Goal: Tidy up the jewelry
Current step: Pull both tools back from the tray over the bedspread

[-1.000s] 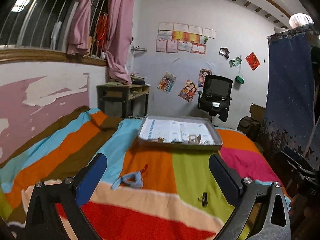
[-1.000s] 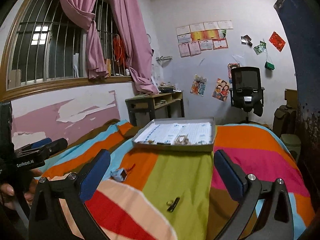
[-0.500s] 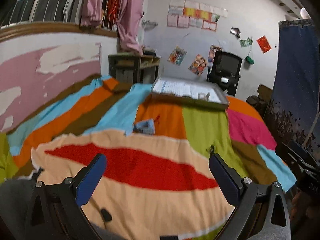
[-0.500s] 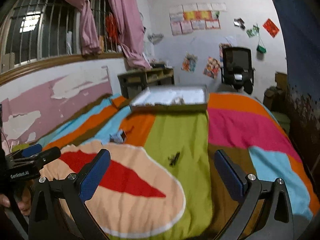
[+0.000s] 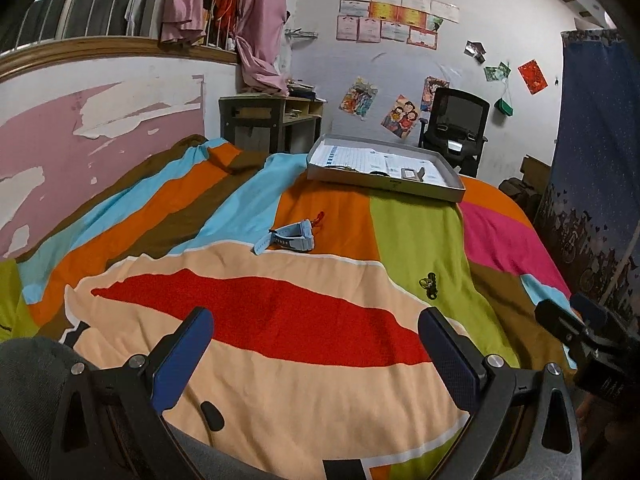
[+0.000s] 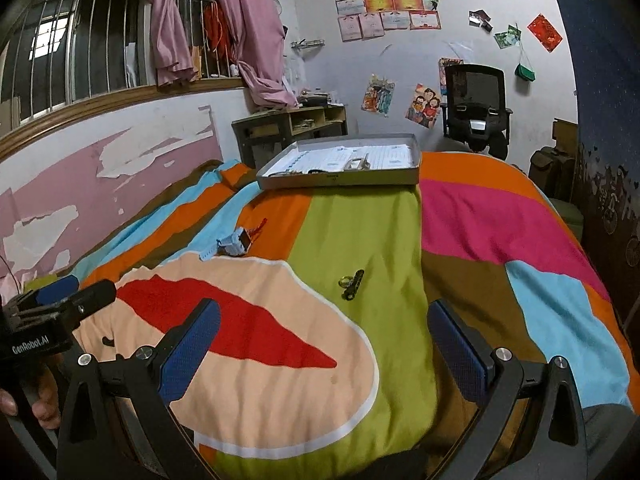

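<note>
Left gripper (image 5: 316,344) spread, empty, low over bed (image 5: 280,320). Blue watch (image 5: 289,237) on orange stripe: soft floppy strap, take the stiff case. Small ring and clip (image 6: 351,283) on green, light, slippery. Tray (image 6: 344,178) beyond. Right gripper (image 6: 324,344) spread, empty

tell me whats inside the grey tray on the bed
The grey tray holds printed white paper lining its floor and a few small items, one a pale metallic piece. Its near wall hides whatever lies just behind it.
</note>
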A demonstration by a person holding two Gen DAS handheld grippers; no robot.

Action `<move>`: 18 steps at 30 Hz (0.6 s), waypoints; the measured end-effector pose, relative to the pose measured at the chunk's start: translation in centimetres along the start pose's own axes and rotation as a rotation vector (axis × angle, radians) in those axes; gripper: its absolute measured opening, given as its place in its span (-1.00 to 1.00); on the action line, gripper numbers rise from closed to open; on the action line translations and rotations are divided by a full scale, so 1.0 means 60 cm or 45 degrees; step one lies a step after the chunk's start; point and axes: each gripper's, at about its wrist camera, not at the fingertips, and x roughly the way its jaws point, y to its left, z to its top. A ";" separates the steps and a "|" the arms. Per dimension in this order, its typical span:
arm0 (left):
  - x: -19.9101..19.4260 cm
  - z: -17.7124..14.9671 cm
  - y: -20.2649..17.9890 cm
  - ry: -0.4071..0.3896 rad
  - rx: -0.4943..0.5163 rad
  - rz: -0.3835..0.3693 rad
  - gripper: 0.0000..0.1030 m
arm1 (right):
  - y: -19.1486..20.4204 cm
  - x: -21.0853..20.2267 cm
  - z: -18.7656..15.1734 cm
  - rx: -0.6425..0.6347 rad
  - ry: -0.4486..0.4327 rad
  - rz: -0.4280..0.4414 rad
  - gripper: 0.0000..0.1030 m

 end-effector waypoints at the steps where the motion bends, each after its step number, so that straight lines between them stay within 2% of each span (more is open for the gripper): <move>1: 0.001 0.003 -0.003 0.000 0.007 0.000 1.00 | -0.001 0.000 0.003 0.002 -0.005 -0.002 0.97; 10: 0.026 0.039 0.003 0.070 -0.002 -0.020 1.00 | -0.013 0.008 0.049 -0.015 -0.036 -0.011 0.97; 14: 0.059 0.069 0.022 0.149 -0.042 -0.037 1.00 | -0.019 0.017 0.081 -0.037 -0.073 -0.026 0.97; 18: 0.093 0.100 0.034 0.173 -0.044 -0.026 1.00 | -0.028 0.030 0.114 -0.042 -0.113 -0.036 0.97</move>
